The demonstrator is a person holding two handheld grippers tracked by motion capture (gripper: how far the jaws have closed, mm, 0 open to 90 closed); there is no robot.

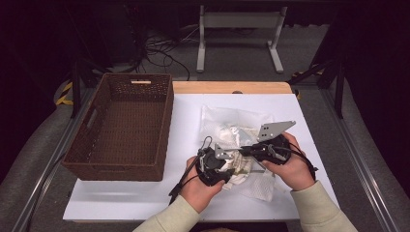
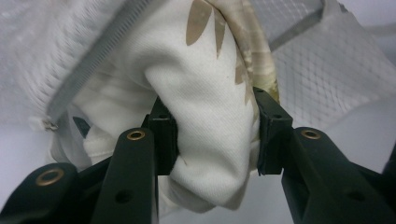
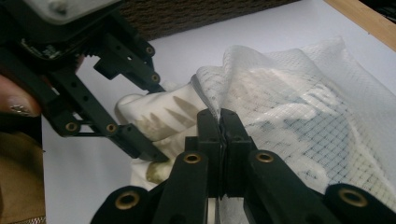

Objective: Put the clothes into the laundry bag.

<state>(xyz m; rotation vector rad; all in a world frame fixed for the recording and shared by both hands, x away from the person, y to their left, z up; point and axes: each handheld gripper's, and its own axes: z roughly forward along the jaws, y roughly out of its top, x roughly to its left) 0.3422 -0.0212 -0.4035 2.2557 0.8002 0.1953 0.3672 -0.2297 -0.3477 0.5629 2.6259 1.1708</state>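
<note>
Left gripper [image 2: 212, 135] pinches a fold of the white leaf-print cloth [image 2: 205, 107], its pads pressed into both sides; we see this in the left gripper view. Right gripper [image 3: 220, 122] has its jaws shut on the edge of the white mesh bag [image 3: 299, 98], right at the zipper line. The cloth lies half in the bag's mouth, on the white table top [image 1: 188, 121], near the middle and to the right of the brown wicker basket [image 1: 123, 125]. From the high view we cannot make out the jaws; hands and gripper bodies cover them, and most of the cloth is bunched beneath. How far the cloth reaches inside the bag is hidden. Grey floor and a white frame lie beyond the table. We read no writing.
</note>
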